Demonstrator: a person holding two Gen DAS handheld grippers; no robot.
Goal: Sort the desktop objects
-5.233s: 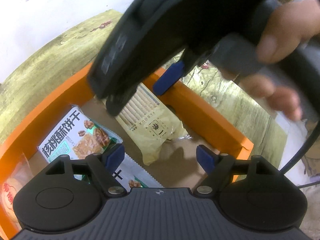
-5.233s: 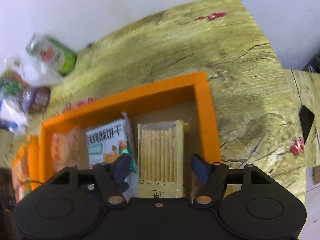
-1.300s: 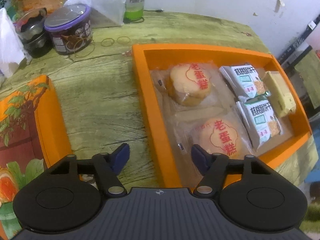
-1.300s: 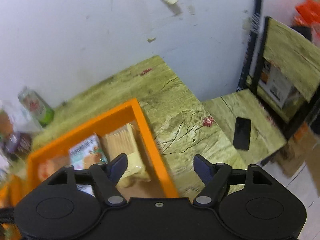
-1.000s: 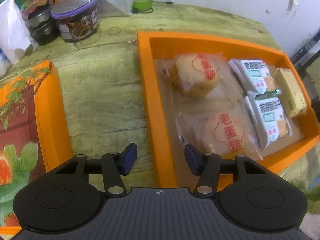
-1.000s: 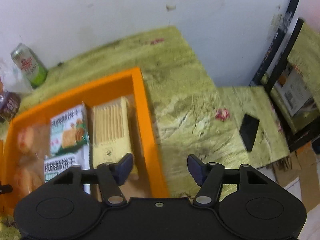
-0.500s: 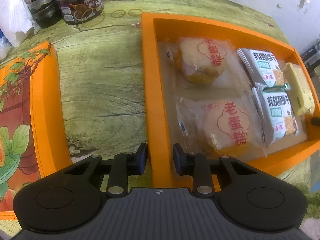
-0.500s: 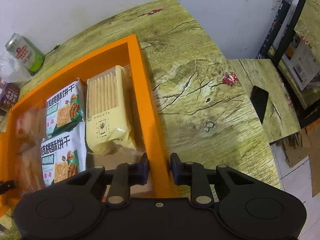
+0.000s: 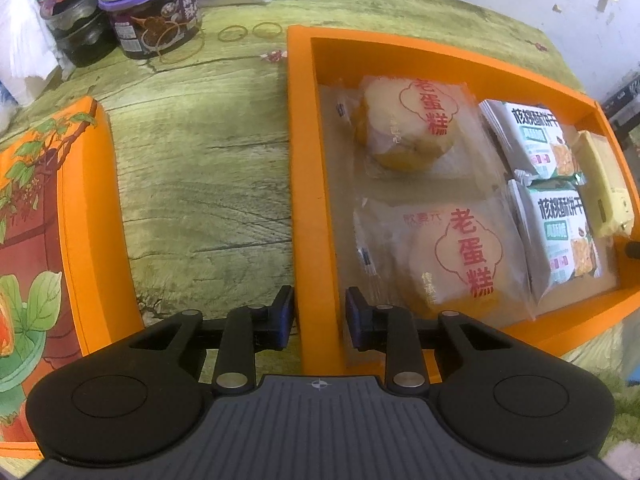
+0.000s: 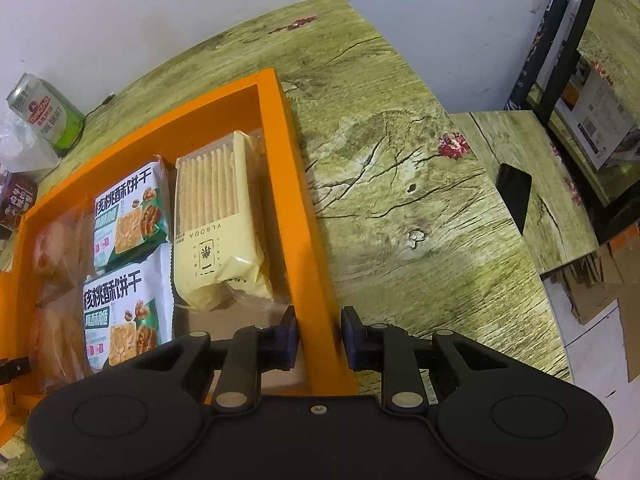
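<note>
An orange box [image 9: 308, 184] lies on the green wood-grain table and holds two wrapped egg cakes [image 9: 408, 124], two walnut biscuit packs [image 9: 560, 232] and a yellow cracker pack [image 10: 218, 216]. My left gripper [image 9: 319, 316] is shut on the box's left wall near its front end, one pad on each side. In the right wrist view, my right gripper [image 10: 319, 334] is shut on the box's right wall [image 10: 316, 256], again near the front end. The same biscuit packs [image 10: 126, 216] lie to the left of the crackers.
An orange lid with a leaf print [image 9: 48, 216] lies to the left. At the back stand a purple-lidded tub [image 9: 154, 20], a dark jar [image 9: 78, 24], a green can [image 10: 46, 110], tissues and rubber bands [image 9: 248, 32]. A lower surface with a black phone [image 10: 514, 196] sits beyond the table's right edge.
Both grippers came down onto the box and their jaws closed on its side walls, the left on the left wall and the right on the right wall. Earlier they stood open.
</note>
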